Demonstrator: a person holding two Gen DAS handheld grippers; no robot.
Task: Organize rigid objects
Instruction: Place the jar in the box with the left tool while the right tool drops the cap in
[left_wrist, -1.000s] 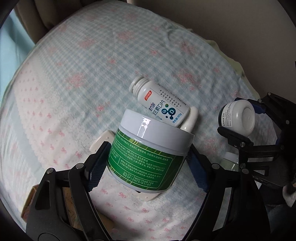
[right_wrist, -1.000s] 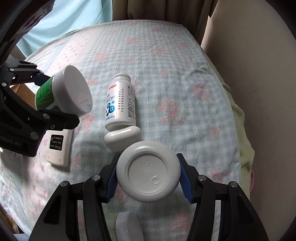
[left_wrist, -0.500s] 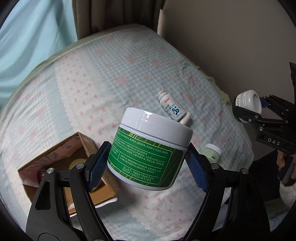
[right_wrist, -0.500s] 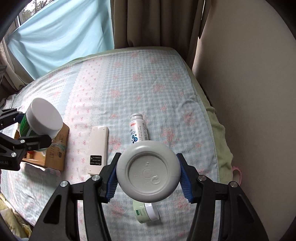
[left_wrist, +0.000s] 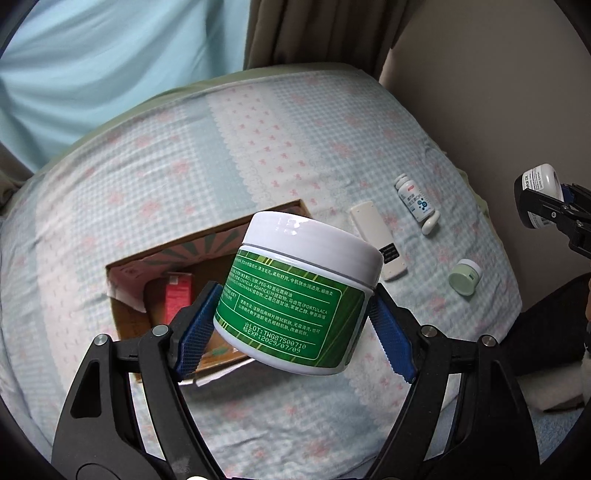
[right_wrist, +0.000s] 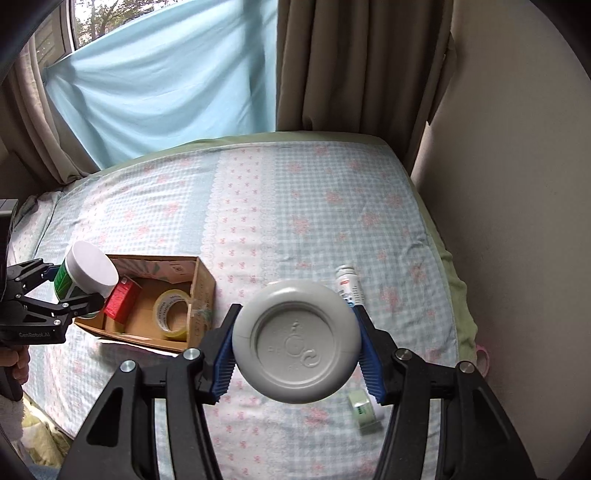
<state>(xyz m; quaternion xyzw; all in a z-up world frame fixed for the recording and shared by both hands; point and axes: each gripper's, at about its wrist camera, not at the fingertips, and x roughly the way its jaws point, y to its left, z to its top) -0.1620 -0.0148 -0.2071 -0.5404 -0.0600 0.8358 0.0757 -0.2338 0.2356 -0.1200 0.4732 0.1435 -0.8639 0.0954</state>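
1. The left claw (left_wrist: 295, 321) is clamped on a green-labelled jar (left_wrist: 299, 295) with a white lid, holding it tilted in the air above the near left part of the cardboard box (right_wrist: 201, 291).
2. The box lies open on the bed (right_wrist: 314, 206); inside it are a red carton (right_wrist: 120, 299) and a roll of yellowish tape (right_wrist: 171, 312).
3. The right claw (right_wrist: 295, 345) is clamped on a white round container (right_wrist: 297, 339), its base facing the camera, raised above the bed to the right of the box.
4. Further right on the bedspread lie a white remote (left_wrist: 378, 240), a white pill bottle (left_wrist: 413, 197) on its side and a small pale-green jar (left_wrist: 464, 277), each apart from the others.
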